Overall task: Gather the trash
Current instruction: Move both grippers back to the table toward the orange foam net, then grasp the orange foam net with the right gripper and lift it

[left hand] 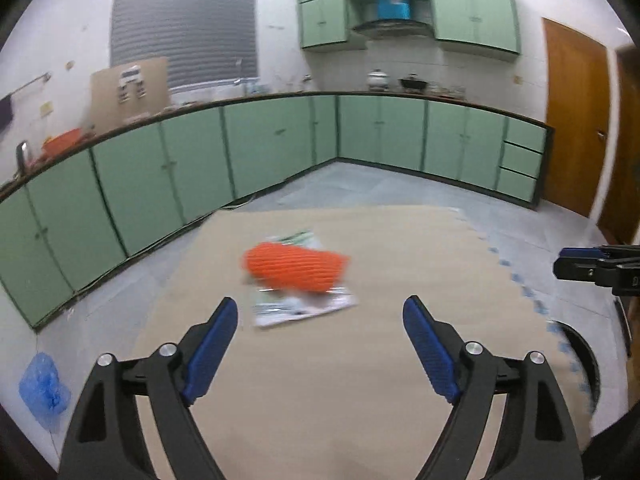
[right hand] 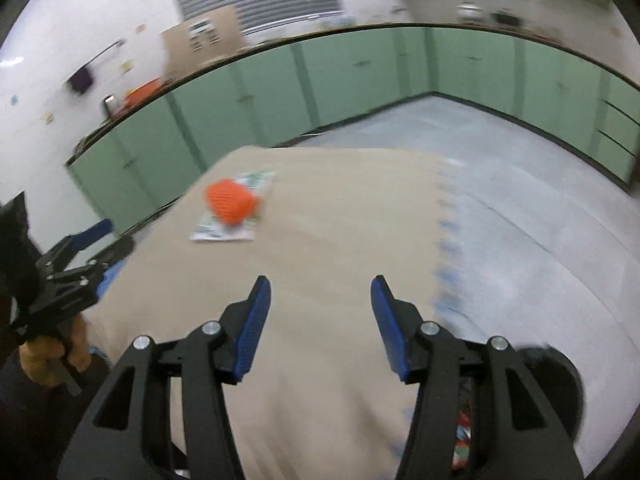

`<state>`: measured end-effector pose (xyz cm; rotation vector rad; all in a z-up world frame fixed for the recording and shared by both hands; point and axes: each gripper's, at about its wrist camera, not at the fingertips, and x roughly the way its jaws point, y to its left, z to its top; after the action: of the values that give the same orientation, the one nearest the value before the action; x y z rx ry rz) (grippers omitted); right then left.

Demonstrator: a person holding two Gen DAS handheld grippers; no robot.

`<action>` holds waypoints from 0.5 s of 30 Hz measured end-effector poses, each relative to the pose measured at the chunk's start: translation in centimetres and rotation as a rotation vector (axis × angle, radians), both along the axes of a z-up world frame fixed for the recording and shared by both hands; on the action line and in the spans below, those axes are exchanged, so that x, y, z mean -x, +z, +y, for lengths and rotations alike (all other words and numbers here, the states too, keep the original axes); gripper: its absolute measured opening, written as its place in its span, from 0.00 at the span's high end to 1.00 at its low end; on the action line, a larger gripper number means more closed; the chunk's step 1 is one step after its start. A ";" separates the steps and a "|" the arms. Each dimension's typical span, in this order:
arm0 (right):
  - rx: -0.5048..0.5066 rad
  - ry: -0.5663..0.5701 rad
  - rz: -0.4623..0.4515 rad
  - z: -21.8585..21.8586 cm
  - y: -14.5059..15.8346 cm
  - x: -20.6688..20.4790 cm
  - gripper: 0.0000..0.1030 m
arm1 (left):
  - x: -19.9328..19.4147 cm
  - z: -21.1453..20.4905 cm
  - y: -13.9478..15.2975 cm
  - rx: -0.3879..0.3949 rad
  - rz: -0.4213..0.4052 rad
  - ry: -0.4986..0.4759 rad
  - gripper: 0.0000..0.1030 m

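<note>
Lying crosswise, orange net (left hand: 296, 267)

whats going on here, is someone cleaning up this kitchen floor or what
A person holds a two-finger gripper in each hand above a beige floor mat in a kitchen with green cabinets. The left gripper and right gripper are both open and empty. On the mat ahead, an orange mesh piece lies on a flat printed wrapper, neither picked up yet. A black bin sits at the mat's right edge, with colourful packaging inside.
</note>
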<state>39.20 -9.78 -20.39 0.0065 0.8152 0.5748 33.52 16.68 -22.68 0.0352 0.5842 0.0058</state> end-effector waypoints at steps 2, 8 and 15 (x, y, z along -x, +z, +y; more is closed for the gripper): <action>0.011 0.050 -0.004 4.3 -0.4 -2.0 0.48 | -0.8 2.5 -0.7 0.009 0.003 0.020 0.19; 0.058 0.113 0.002 13.3 -2.6 -7.2 0.45 | -4.7 7.0 -3.5 0.033 0.049 0.041 0.20; 0.132 0.124 -0.002 19.0 -6.4 -11.1 0.38 | -6.4 8.7 -5.0 0.009 0.039 0.010 0.20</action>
<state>50.31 9.25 -26.82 -0.1661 0.8543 0.6367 39.92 25.41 -27.71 0.0237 0.6237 0.0127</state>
